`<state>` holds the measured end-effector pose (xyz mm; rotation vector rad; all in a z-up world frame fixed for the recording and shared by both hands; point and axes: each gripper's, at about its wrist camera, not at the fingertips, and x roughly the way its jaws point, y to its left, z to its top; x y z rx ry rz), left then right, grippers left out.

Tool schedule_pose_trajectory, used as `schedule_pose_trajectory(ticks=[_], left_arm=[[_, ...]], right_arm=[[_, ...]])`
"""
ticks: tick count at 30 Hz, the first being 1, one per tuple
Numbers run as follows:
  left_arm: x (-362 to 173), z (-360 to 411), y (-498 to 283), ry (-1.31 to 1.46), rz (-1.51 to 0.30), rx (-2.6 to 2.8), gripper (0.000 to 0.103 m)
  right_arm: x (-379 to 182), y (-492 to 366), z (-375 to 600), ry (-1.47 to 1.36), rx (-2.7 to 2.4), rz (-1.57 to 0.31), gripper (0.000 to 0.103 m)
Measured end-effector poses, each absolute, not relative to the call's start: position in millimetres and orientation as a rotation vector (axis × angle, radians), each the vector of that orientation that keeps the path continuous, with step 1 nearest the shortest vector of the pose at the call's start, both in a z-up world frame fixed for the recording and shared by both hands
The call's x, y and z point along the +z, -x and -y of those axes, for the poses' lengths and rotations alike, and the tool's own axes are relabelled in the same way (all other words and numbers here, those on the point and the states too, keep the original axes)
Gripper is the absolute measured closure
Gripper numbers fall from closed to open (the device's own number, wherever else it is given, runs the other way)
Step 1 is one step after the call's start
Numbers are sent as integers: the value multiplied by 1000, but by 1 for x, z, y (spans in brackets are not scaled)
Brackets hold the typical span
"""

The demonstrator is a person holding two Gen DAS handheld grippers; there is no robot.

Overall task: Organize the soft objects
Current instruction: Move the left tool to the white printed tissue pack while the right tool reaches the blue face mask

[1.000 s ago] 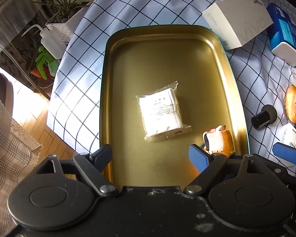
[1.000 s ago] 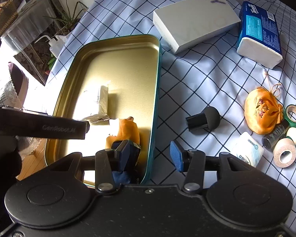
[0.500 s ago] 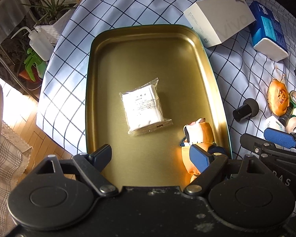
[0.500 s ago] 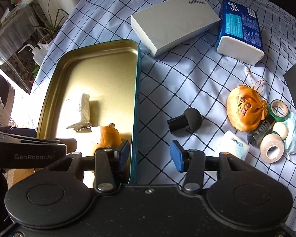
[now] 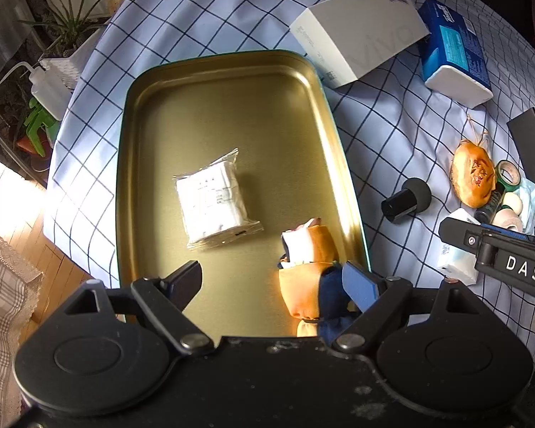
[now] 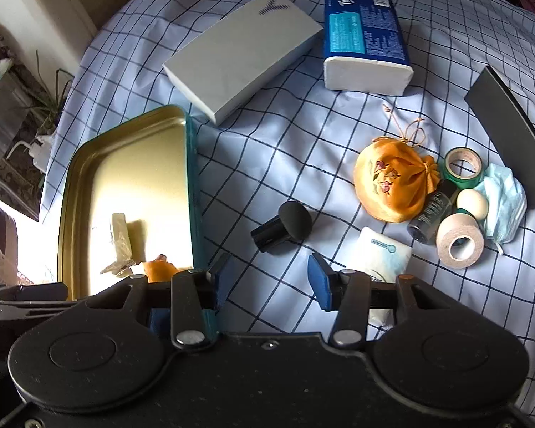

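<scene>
A gold tray [image 5: 232,82] lies on the checked cloth. In it are a clear packet of white pads [image 5: 212,198] and an orange, white and blue plush toy [image 5: 308,264]. My left gripper [image 5: 273,281] is open and empty over the tray's near end, its right finger beside the toy. My right gripper [image 6: 267,281] is open and empty above the cloth just right of the tray [image 6: 192,178]. An orange drawstring pouch [image 6: 392,185], a small white tissue pack [image 6: 381,260] and a blue face mask [image 6: 504,203] lie ahead of it.
A white box [image 6: 239,50] and a blue tissue pack [image 6: 363,39] lie at the back. A black sponge applicator [image 6: 285,223], tape rolls [image 6: 458,240], a dark bottle [image 6: 428,215] and a black flat object [image 6: 510,132] are on the right. The table edge falls off left.
The right gripper has left the plush toy in the tray and moved right, out over the cloth. The left gripper has drawn back and shifted right; the toy now lies by its right finger.
</scene>
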<state>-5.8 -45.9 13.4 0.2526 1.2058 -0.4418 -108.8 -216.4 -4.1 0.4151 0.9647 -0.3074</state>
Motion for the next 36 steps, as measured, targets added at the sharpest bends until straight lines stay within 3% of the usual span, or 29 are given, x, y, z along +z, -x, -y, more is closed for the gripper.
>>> schedule_pose_trajectory(ticks=[25, 36], left_arm=[[7, 130, 39, -281, -1220, -676, 16], [-10, 168, 51, -314, -1273, -760, 16]], right_arm=[[1, 166, 308, -483, -565, -867, 55], [-3, 162, 358, -516, -599, -951, 55]])
